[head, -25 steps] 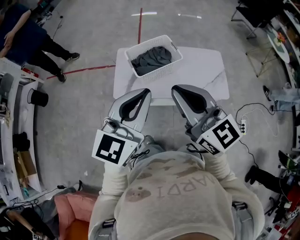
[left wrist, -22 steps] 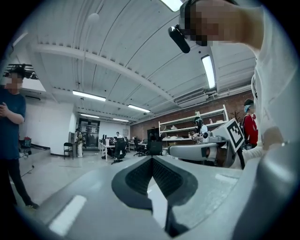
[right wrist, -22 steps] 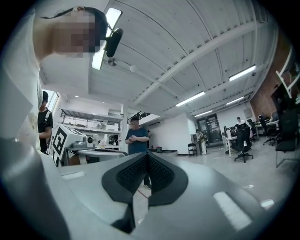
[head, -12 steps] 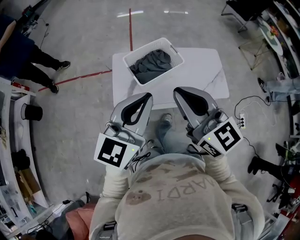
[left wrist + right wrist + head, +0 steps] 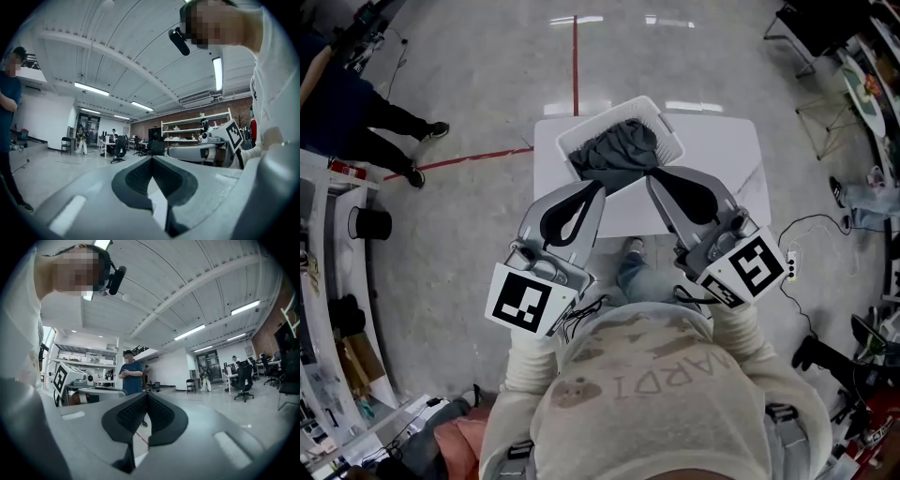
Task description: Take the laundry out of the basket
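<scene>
A white slatted laundry basket [image 5: 667, 133] stands on a white table [image 5: 722, 164] and holds a heap of dark grey laundry [image 5: 617, 150]. My left gripper [image 5: 597, 185] is shut and empty, with its tip over the table just short of the basket's near rim. My right gripper [image 5: 651, 174] is also shut and empty, its tip beside the basket's near right side. Both point level, side by side. In the left gripper view the left gripper [image 5: 151, 159] shows its pads meeting, and so does the right gripper [image 5: 146, 394] in its own view. Neither gripper view shows the basket.
A person in dark blue [image 5: 342, 89] stands on the floor at the far left, also seen as a person [image 5: 130, 376] in the right gripper view. A red tape line [image 5: 576, 52] runs behind the table. A power strip [image 5: 789, 267] with a cable lies at the right.
Both grippers have come forward together toward the table. Their tips were short of its near edge and now reach the basket's near side. Both stay shut.
</scene>
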The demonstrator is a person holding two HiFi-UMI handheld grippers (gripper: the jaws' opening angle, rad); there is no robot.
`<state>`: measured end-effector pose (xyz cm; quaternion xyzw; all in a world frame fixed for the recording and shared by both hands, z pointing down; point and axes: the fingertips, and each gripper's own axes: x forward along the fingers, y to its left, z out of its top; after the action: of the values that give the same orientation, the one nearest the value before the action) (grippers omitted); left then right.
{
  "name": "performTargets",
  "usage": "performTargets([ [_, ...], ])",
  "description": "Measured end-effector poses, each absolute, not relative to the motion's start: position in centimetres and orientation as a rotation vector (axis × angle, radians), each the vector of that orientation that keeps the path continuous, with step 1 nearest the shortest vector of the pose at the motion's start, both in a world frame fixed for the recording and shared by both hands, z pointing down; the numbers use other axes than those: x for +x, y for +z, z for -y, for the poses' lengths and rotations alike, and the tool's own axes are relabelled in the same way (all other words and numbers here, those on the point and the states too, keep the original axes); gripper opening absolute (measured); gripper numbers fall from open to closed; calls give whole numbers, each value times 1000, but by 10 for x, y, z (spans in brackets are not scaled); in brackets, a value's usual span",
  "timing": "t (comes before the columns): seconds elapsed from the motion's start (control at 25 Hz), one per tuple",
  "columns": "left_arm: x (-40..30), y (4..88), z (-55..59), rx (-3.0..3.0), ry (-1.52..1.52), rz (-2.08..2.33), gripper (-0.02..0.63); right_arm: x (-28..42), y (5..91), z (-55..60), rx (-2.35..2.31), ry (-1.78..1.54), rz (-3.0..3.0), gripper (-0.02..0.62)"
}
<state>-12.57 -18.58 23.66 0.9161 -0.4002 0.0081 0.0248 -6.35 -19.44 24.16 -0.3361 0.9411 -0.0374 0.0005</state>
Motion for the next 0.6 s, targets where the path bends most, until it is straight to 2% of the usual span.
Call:
performTargets([
  [0.6,-95,236,286,2782,105,1375,0,-21,251,298,-948,-181,-2943,28],
])
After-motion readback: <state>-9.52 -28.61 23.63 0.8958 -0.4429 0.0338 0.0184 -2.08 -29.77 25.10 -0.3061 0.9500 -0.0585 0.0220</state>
